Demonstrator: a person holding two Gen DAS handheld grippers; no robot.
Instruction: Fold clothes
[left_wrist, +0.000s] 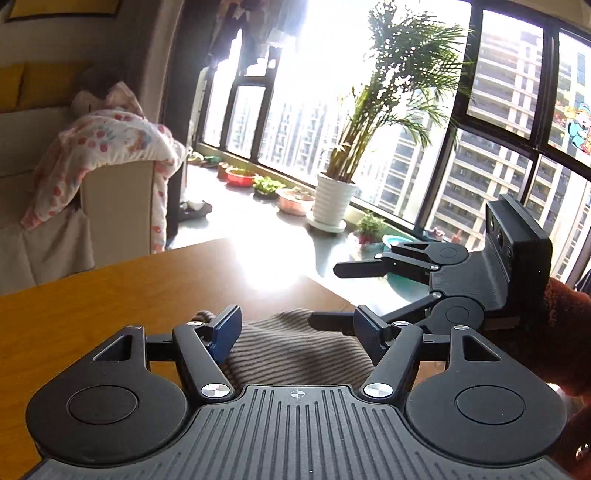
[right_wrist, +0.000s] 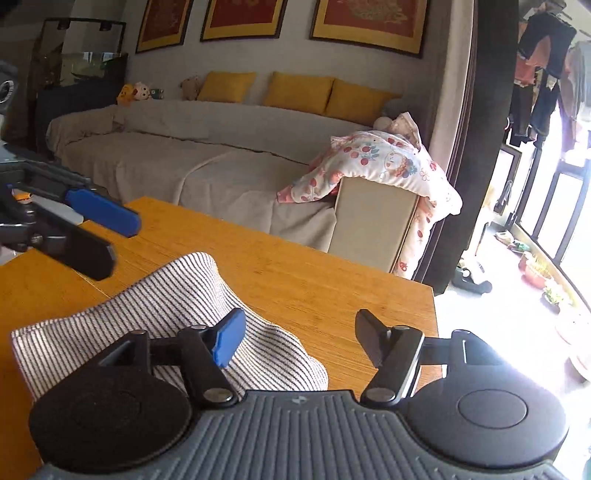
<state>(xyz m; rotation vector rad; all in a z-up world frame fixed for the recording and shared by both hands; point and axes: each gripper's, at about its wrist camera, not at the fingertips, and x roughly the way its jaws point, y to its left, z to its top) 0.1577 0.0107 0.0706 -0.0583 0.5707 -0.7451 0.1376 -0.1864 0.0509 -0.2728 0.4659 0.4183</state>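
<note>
Under both tongs, on the wooden table (right_wrist: 314, 266), lies the striped garment (right_wrist: 122, 317), bunched into a soft mound near the table's right edge and partly covered by the tool bodies. Left tongs (left_wrist: 301, 334) spread wide, nothing between the fingers, hanging just over the cloth. Right tongs (right_wrist: 299, 338) equally wide and empty, blue finger (right_wrist: 229, 339) above the garment's far slope, black finger out over bare wood.

Risks, as a judgement: closing on a thick bunch could pinch several layers at once and drag the whole mound instead of one edge; with the cloth so near the right edge, a pull that way could slide it off the table; the two tools sit close enough to knock together.

Hard to tell: whether the mound is a finished fold or a loose heap, since its near part is hidden beneath the tool bodies; fits either a garment already gathered or one waiting to be spread. Collar, sleeves and hems not made out. Table's far corner washed out by window glare in the left view. Farther off, a floral blanket (right_wrist: 384, 166) draped over the sofa (right_wrist: 192, 162) arm.
</note>
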